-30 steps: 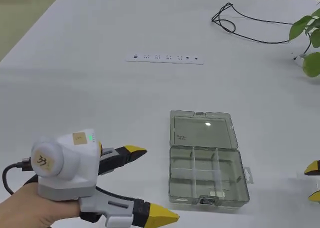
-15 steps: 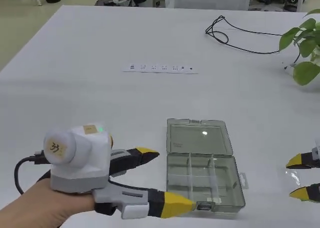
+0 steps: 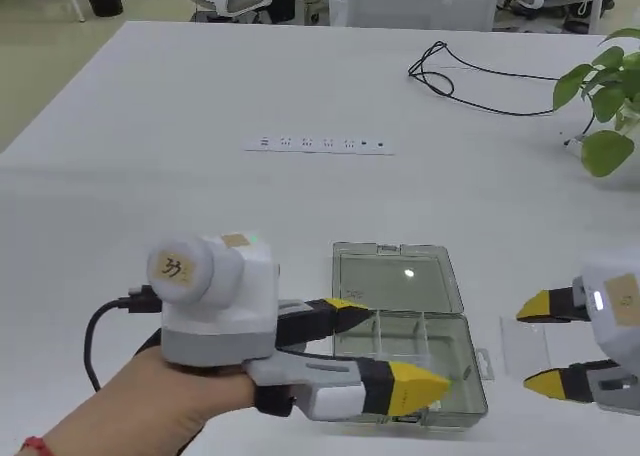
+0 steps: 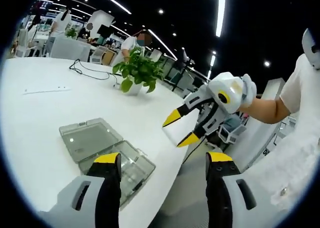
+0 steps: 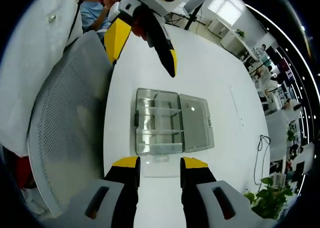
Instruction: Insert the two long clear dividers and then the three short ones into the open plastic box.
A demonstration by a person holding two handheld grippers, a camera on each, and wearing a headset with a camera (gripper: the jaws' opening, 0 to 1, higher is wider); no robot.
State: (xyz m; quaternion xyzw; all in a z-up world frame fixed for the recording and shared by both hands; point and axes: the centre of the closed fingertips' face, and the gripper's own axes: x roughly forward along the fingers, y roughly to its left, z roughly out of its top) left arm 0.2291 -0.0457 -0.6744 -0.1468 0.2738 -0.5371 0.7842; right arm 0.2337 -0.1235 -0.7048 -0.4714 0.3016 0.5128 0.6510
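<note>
The open clear plastic box (image 3: 455,371) lies near the table's front edge, its lid (image 3: 395,276) flat behind it. Clear dividers stand inside and split it into compartments (image 5: 157,120). My left gripper (image 3: 385,348) hovers over the box's front left part, open, with nothing between its fingers (image 4: 164,158). My right gripper (image 3: 540,343) is just right of the box, shut on a short clear divider (image 5: 160,174) that spans its yellow tips. The left gripper view has the right gripper (image 4: 180,129) with that divider beyond the box (image 4: 120,165).
A white power strip (image 3: 320,144) lies at mid-table, with a black cable (image 3: 460,71) coiled beyond it. A green plant (image 3: 605,106) stands at the right edge. A grey mesh chair (image 5: 70,118) sits by the table's front edge, close to the box.
My left gripper has moved right, over the box's front. The right gripper has come in from the right edge toward the box, carrying the clear divider. The head camera has shifted.
</note>
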